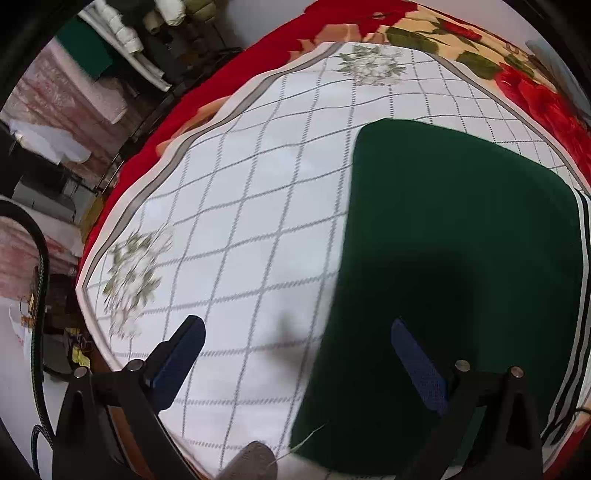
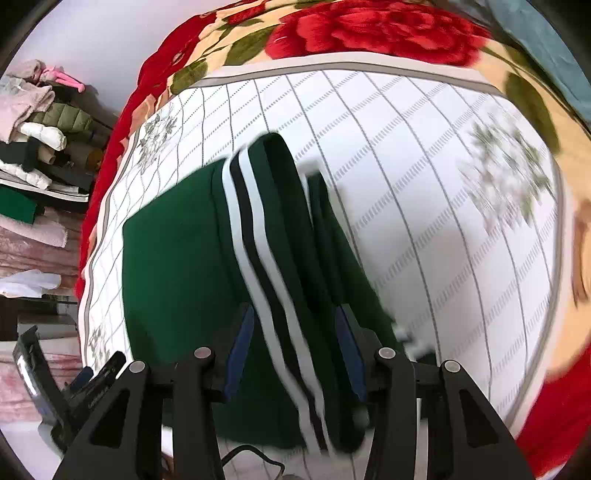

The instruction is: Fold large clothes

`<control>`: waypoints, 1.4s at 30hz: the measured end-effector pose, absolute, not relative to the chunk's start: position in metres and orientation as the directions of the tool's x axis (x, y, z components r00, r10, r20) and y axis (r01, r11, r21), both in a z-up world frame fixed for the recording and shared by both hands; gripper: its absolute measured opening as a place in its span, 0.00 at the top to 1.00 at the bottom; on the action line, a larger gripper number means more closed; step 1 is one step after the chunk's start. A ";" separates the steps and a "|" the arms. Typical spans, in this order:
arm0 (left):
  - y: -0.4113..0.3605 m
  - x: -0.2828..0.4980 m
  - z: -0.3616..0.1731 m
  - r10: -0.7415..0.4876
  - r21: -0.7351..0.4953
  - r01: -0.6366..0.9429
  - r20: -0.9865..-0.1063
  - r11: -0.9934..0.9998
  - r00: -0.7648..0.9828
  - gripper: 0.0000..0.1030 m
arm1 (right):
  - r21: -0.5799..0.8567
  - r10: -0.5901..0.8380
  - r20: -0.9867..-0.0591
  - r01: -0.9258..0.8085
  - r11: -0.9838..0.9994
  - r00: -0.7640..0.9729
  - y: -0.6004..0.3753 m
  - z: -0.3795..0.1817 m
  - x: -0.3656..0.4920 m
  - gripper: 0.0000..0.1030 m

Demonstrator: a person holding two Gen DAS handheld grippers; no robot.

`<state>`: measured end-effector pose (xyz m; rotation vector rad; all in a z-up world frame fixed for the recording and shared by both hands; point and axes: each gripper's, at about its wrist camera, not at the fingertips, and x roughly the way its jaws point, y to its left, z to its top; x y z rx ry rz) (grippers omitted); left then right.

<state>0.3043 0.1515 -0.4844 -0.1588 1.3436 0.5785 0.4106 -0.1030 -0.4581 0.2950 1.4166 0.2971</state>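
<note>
Right gripper (image 2: 293,350): half open over striped band of folded dark-green knit garment (image 2: 177,280) on checked white cloth (image 2: 424,192), gripping nothing. Left gripper (image 1: 295,350): wide, empty. Lower squarely; pinch all layers.

Dark green garment (image 2: 177,266), striped edge, folded flat

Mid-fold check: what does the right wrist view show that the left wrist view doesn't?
Right wrist only: the green garment's white-and-black striped band running between the open right claw, plus a clothes pile at the left edge. Left wrist only: the open left claw straddling the garment's plain left edge, nothing held. Both: the garment on the checked white cloth over a red rose blanket.
</note>
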 end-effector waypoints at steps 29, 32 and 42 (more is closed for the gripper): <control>0.144 0.339 -0.507 0.231 0.175 -0.425 -0.969 0.888 0.084 0.00 | 0.351 0.350 -0.936 0.031 0.936 0.024 -0.091 -0.521 0.489 0.94; 0.147 0.338 -0.503 0.230 0.169 -0.432 -0.969 0.886 0.093 0.00 | 0.447 0.444 -0.893 0.028 0.894 0.077 -0.105 -0.493 0.489 0.77; 0.144 0.352 -0.507 0.274 0.216 -0.408 -0.958 0.887 0.089 0.00 | 0.496 0.494 -0.868 0.029 0.868 0.048 -0.085 -0.523 0.528 0.98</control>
